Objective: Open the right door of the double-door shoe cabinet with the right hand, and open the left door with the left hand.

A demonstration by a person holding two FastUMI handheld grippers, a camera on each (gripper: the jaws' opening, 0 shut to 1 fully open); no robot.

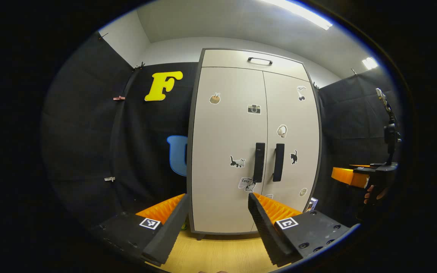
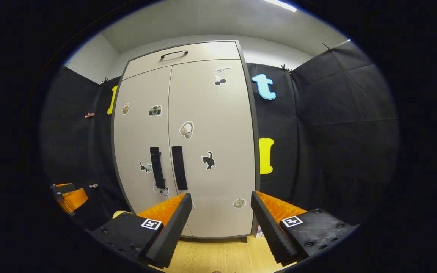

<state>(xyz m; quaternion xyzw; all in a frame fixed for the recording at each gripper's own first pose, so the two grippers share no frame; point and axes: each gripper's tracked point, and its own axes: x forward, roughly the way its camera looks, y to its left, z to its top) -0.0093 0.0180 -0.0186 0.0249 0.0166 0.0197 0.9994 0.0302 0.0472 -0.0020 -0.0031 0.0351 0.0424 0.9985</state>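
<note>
The left gripper (image 1: 218, 206) hangs wide open, holding nothing, facing the shoe cabinet's left door (image 1: 228, 151), well short of its black handle (image 1: 258, 162). The right door (image 2: 211, 144) and its handle (image 2: 179, 167) stand shut beside it. The right gripper (image 2: 220, 206), fingers spread and empty, faces that door above the wood floor (image 2: 218, 254).
</note>
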